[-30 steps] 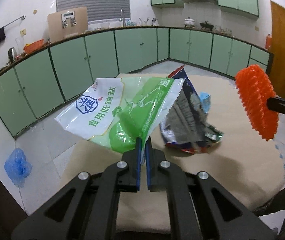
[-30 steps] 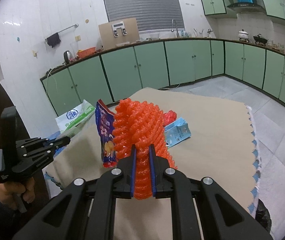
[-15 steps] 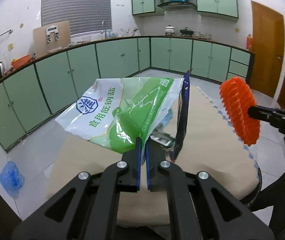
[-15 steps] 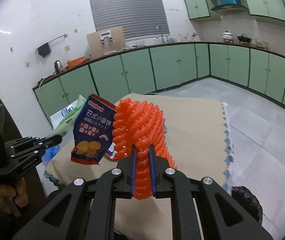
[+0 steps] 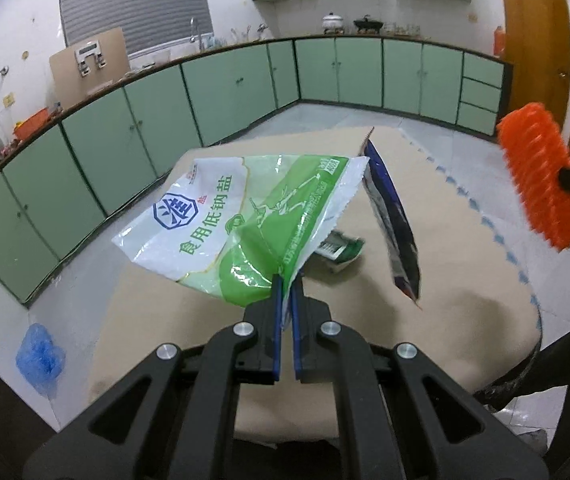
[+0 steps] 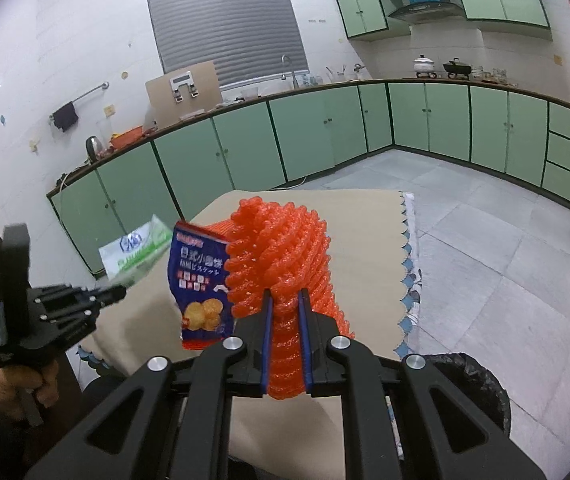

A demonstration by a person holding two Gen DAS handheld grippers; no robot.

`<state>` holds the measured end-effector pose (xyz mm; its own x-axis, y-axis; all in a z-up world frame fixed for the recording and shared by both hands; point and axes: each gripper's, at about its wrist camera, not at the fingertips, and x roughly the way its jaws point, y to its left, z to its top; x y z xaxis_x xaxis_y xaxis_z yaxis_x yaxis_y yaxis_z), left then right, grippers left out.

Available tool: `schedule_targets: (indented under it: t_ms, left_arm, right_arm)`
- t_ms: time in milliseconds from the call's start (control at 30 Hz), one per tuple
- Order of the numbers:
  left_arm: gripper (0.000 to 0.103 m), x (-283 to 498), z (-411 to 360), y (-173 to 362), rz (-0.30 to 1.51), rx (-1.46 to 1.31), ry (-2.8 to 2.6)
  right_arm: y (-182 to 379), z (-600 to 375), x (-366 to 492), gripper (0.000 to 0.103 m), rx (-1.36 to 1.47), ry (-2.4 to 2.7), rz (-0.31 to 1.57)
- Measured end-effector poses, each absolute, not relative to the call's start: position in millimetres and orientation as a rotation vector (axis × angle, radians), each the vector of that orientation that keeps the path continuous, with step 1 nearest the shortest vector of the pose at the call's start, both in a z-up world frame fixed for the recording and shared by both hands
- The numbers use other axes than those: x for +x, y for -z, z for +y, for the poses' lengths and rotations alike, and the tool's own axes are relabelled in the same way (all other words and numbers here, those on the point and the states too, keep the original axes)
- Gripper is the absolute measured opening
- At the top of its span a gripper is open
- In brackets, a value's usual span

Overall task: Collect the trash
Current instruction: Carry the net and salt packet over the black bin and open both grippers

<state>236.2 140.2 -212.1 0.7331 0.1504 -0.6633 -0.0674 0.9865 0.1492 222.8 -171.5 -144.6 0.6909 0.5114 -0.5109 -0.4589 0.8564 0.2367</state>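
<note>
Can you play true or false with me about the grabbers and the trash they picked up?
1. The left gripper pinches a green and white bag. True.
2. The right gripper is empty. False: it is shut on an orange foam net.
3. A blue snack bag hangs up in the air by the orange net. True.
4. The table has a red cloth on it. False: the cloth is beige.
5. A black bin bag sits low on the right in the right camera. True.
</note>
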Motion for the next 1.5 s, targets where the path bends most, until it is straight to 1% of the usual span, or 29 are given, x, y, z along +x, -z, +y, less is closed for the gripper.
schedule_targets:
  t_ms: [167, 233, 333, 533, 700, 833, 1033, 1167, 1300, 1500]
  left_arm:
    - [0.003, 243, 155, 235, 0.804, 0.169, -0.181]
    - [0.003, 248, 164, 254, 0.844, 0.161, -0.182]
    - [0.003, 243, 174, 265, 0.863, 0.122, -0.175]
    - [0.003, 225, 190, 240, 0.799, 0.070, -0.226]
    - [0.003, 213, 169, 208, 0.723, 0.065, -0.184]
    - [0.003, 211, 137, 187, 0.674, 0.061, -0.108]
    - [0.003, 204, 64, 168, 0.616, 0.074, 0.074]
    - [0.004, 209, 19, 171, 0.615, 0.093, 0.181]
    - [0.004, 218, -31, 188, 0.634, 0.131, 0.289]
    - [0.004, 233, -105, 211, 0.656, 0.212, 0.493]
  right_arm:
    - [146, -168, 225, 0.012, 0.094, -0.562, 0.603]
    - [144, -164, 224, 0.012, 0.087, -0.571, 0.600]
    - [144, -163, 224, 0.012, 0.082, -0.575, 0.601]
    - [146, -158, 226, 0.012, 0.072, -0.580, 0.611]
    - [141, -161, 221, 0.012, 0.074, -0.575, 0.595]
    - [136, -173, 213, 0.012, 0.073, -0.550, 0.581]
    - [138, -206, 206, 0.012, 0.079, -0.477, 0.591]
    - [145, -236, 201, 0.012, 0.095, -0.411, 0.603]
    - [161, -270, 200, 0.012, 0.126, -0.337, 0.636]
    - [206, -335, 205, 0.012, 0.201, -0.186, 0.736]
